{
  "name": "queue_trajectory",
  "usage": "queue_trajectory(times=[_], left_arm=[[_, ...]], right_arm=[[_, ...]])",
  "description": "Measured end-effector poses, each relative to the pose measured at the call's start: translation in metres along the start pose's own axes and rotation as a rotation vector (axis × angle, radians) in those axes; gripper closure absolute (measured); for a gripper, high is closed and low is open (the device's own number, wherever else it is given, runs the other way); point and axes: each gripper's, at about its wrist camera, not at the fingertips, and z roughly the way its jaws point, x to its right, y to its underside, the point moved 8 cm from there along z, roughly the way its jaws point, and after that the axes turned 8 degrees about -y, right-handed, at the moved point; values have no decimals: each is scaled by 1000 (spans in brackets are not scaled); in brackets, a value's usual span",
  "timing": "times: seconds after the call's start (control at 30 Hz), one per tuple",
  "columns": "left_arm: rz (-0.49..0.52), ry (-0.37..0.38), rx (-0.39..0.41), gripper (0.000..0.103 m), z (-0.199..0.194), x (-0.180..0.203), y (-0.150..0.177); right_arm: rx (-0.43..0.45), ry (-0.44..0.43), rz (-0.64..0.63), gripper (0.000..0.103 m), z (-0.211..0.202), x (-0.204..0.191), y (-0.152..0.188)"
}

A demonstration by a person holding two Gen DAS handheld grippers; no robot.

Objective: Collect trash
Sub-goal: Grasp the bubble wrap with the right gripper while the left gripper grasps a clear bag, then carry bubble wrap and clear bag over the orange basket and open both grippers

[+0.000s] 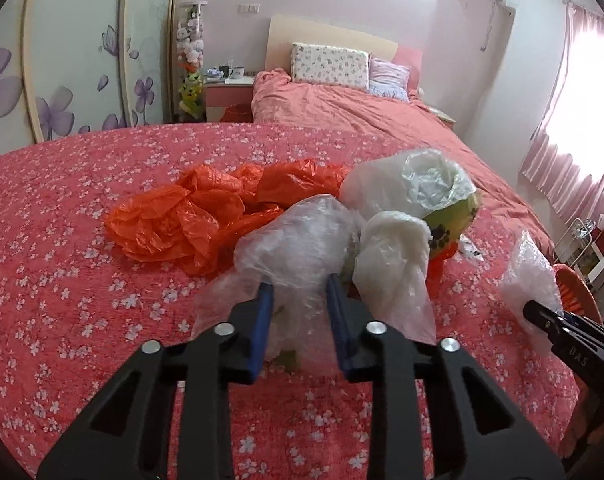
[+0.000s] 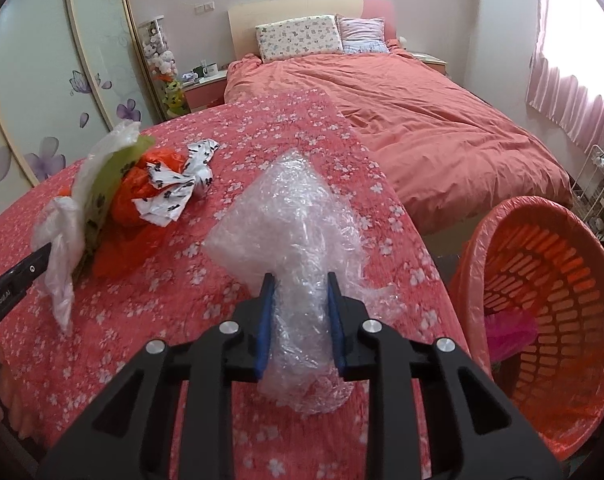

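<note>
My left gripper [image 1: 298,280] is shut on a clear plastic bag [image 1: 298,236], which bulges between its blue pads. Around it lie a crumpled orange bag [image 1: 190,216], a white plastic bag [image 1: 393,256] and a green bag with paw prints [image 1: 453,220]. My right gripper [image 2: 298,278] is shut on a wad of clear bubble wrap [image 2: 290,216] and holds it over the flowered bedspread [image 2: 142,300]. The right gripper also shows at the right edge of the left wrist view [image 1: 541,316]. A black-and-white patterned scrap [image 2: 182,184] lies beside the pile.
An orange laundry basket [image 2: 541,280] lined with an orange bag stands right of the table, with something pink inside. Behind are a bed [image 2: 421,128] with pillows, a nightstand [image 1: 230,92], a flowered wardrobe [image 1: 62,60] and a curtained window [image 2: 573,60].
</note>
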Motion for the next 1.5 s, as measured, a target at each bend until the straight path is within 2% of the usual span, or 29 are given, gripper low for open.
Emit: queue_trajectory(times=[0.07, 0.27, 0.5, 0.87, 1.17, 1.5], left_arm=[[6, 1, 15, 88, -5, -1, -1], [1, 9, 49, 95, -23, -4, -5], [-19, 24, 82, 97, -47, -7, -10], [-5, 70, 148, 97, -88, 15, -24], [36, 151, 191, 97, -118, 60, -26], [104, 267, 186, 97, -125, 130, -16]], right_arm=[[9, -6, 6, 78, -6, -1, 1], [23, -21, 10, 78, -20, -5, 6], [49, -32, 7, 78, -43, -10, 8], [130, -42, 18, 78, -96, -3, 3], [181, -27, 41, 78, -134, 20, 5], [236, 26, 93, 78, -169, 62, 11]])
